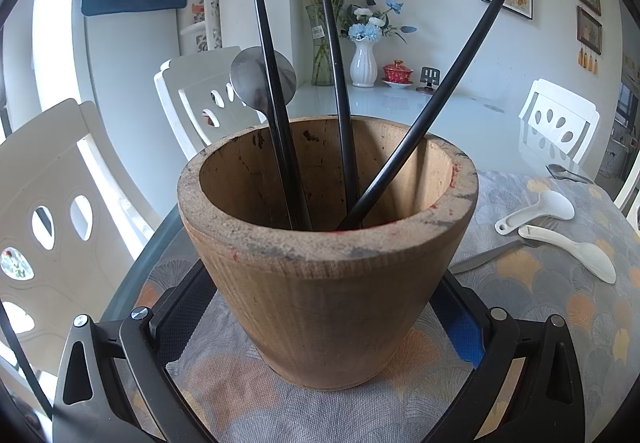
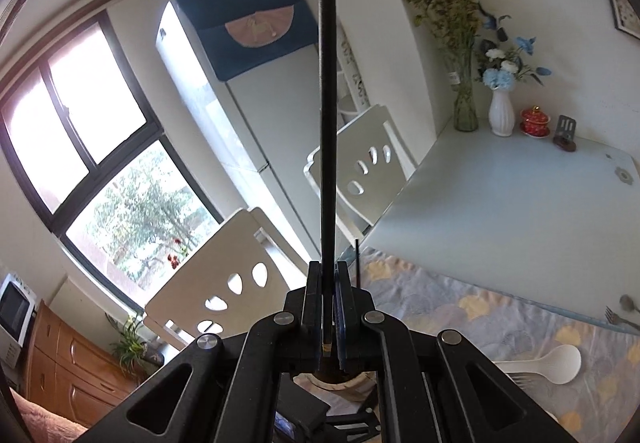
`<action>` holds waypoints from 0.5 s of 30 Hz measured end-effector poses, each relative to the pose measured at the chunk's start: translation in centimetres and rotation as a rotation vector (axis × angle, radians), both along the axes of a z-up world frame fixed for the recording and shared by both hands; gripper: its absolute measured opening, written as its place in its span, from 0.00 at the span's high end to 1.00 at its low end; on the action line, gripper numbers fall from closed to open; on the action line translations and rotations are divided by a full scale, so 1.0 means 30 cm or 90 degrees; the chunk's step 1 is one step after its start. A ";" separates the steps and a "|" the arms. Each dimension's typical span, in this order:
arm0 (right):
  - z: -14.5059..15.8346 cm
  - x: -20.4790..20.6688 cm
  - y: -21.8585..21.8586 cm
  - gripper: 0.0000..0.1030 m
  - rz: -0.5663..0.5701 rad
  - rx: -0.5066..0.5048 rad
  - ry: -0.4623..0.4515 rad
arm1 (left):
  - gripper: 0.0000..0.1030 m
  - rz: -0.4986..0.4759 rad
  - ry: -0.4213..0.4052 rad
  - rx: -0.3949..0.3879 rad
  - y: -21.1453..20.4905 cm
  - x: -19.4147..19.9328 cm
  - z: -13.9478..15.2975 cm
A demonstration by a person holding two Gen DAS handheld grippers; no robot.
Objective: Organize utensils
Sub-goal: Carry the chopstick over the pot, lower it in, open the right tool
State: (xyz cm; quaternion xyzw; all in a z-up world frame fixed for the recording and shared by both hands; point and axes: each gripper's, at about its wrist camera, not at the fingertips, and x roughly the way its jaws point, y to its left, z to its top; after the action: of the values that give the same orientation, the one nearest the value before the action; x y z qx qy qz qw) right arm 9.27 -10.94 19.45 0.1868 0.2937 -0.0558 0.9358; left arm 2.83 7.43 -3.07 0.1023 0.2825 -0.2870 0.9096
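Chopstick upright in right tongs — left tongs spread around pot

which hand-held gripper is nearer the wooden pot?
Left. The left hand-held gripper has its open fingers on either side of the wooden pot. The right hand-held gripper is above it, shut on a black chopstick.

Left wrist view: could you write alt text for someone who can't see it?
A tapered brown wooden pot sits between the open jaws of the left gripper, holding three black chopsticks and a steel spoon. White plastic spoons lie on the floral cloth nearby.
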 end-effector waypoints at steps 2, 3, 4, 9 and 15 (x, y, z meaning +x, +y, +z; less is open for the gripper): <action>-0.015 0.025 0.005 0.95 0.007 0.002 0.010 | 0.01 0.000 0.000 0.000 0.000 0.003 0.000; -0.020 0.035 0.007 0.95 0.009 0.002 0.016 | 0.01 0.000 0.001 0.000 0.001 0.001 0.000; -0.029 0.048 0.009 0.95 0.010 0.002 0.026 | 0.01 0.000 0.001 0.000 0.000 0.001 0.000; -0.088 0.097 -0.006 0.95 0.005 0.023 0.082 | 0.01 0.000 0.000 0.000 0.002 -0.001 0.000; -0.133 0.119 0.006 0.89 0.028 0.032 0.117 | 0.01 0.000 0.001 -0.001 0.001 0.000 0.000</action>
State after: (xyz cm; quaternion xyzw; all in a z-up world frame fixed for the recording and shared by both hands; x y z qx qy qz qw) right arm 12.85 -10.77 15.47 0.1975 0.3836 -0.0445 0.9011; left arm 2.83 7.45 -3.06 0.1017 0.2832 -0.2874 0.9093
